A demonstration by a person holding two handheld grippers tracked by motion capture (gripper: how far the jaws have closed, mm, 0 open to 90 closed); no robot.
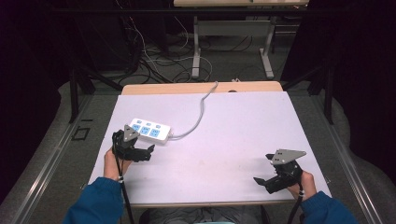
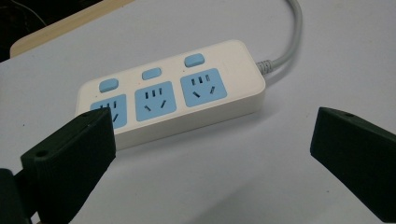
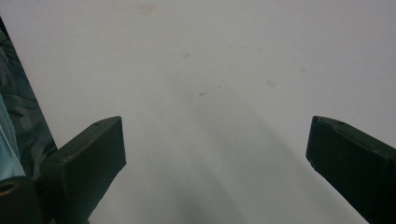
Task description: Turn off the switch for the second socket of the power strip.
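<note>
A white power strip (image 1: pixel 149 129) with three blue sockets and three blue switches lies on the left part of the white table (image 1: pixel 224 121). Its grey cable (image 1: pixel 201 109) runs off over the far edge. My left gripper (image 1: pixel 150 153) hovers just in front of the strip and stands open with nothing in it. In the left gripper view the power strip (image 2: pixel 170 95) lies a short way beyond the left gripper (image 2: pixel 210 135), whose jaws are wide apart. My right gripper (image 1: pixel 262 168) is open near the front right corner, over bare tabletop (image 3: pixel 210 70), and the right gripper (image 3: pixel 217 140) holds nothing.
A wooden strip (image 1: pixel 252 87) edges the table's far side. Beyond it are tangled floor cables (image 1: pixel 159 60) and the metal legs (image 1: pixel 196 51) of another table. Blue sleeves (image 1: pixel 100 200) come in at the bottom. A dark rail (image 1: pixel 74 93) stands at the left.
</note>
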